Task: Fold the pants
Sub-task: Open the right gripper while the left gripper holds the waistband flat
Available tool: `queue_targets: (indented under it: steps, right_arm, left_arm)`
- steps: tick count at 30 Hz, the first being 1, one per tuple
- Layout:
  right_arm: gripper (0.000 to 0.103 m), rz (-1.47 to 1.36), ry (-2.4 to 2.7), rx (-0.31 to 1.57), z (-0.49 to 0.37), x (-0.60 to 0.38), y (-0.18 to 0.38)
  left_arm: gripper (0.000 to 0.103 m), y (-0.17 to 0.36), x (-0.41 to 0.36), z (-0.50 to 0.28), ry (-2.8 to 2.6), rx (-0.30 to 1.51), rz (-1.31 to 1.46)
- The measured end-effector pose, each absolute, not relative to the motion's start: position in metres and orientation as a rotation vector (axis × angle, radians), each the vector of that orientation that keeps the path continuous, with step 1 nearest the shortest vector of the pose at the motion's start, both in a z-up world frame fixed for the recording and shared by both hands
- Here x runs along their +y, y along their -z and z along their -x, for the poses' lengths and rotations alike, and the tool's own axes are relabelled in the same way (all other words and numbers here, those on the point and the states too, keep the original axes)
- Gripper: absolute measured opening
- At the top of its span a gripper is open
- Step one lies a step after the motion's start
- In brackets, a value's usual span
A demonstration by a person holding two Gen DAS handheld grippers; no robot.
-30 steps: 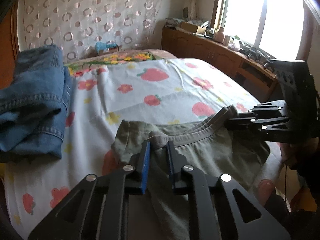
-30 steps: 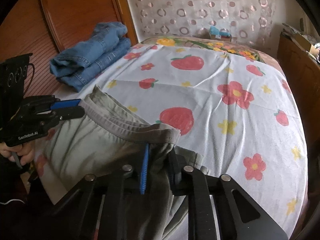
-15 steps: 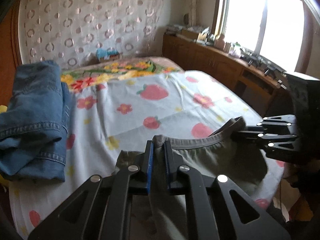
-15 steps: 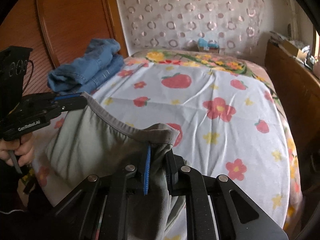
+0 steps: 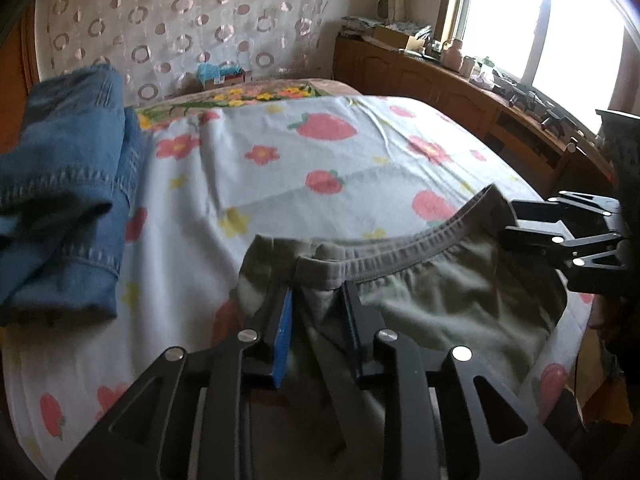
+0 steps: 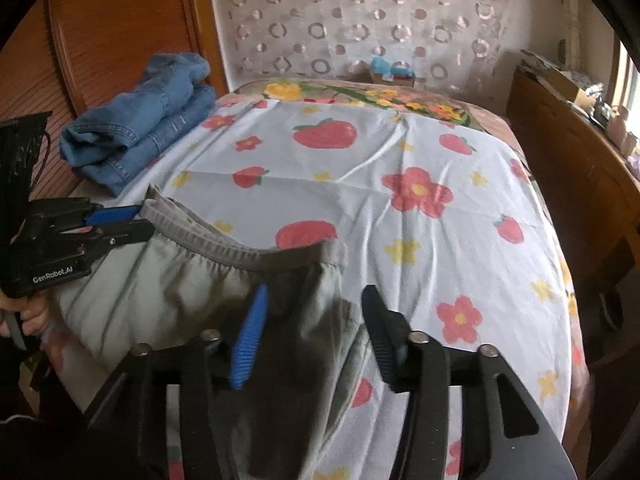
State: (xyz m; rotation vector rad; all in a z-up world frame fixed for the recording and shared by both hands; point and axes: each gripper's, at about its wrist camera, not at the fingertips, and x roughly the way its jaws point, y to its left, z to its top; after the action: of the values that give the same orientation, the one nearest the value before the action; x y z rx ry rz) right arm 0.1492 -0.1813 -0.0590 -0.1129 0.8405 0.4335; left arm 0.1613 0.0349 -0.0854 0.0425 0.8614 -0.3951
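bed (image 6: 400, 152) | pants (image 5: 440, 296) waistband now laid on near edge, legs hang off | right tongs (image 6: 312, 328) opening wide, cloth loose between | left tongs (image 5: 316, 312) just parting, waistband between, grip easing | jeans (image 6: 140, 120) stacked far-left | laid out, fold next

Daylight from window (image 5: 532, 24), upper right of left view, blown out white. Fisheye bending and dark corners both views. Slight motion blur; jeans (image 5: 60, 184) soft.

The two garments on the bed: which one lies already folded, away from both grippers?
The blue jeans, stacked folded at the bed's edge by the wooden headboard. The olive pants lie spread near the front edge, with their waistband between both grippers' opening jaws.
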Motion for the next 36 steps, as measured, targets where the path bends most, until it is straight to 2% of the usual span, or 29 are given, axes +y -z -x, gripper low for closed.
queue_targets:
  steps: [10, 13, 19, 28, 36]
  right_arm:
    - [0.066, 0.122, -0.350, 0.903, -0.138, -0.187, 0.076]
    - [0.077, 0.136, -0.338, 0.916, -0.135, -0.184, 0.081]
    - [0.086, 0.093, -0.316, 0.920, -0.134, -0.188, 0.085]
    - [0.090, 0.089, -0.310, 0.901, -0.132, -0.192, 0.086]
    - [0.089, 0.088, -0.344, 0.901, -0.129, -0.196, 0.086]
  left_arm:
    - [0.028, 0.087, 0.035, -0.161, 0.387, 0.864, -0.042]
    - [0.029, 0.087, 0.036, -0.161, 0.385, 0.864, -0.043]
    - [0.031, 0.089, 0.034, -0.160, 0.370, 0.859, -0.052]
    - [0.031, 0.090, 0.035, -0.158, 0.366, 0.854, -0.051]
    - [0.031, 0.077, 0.044, -0.156, 0.374, 0.859, -0.016]
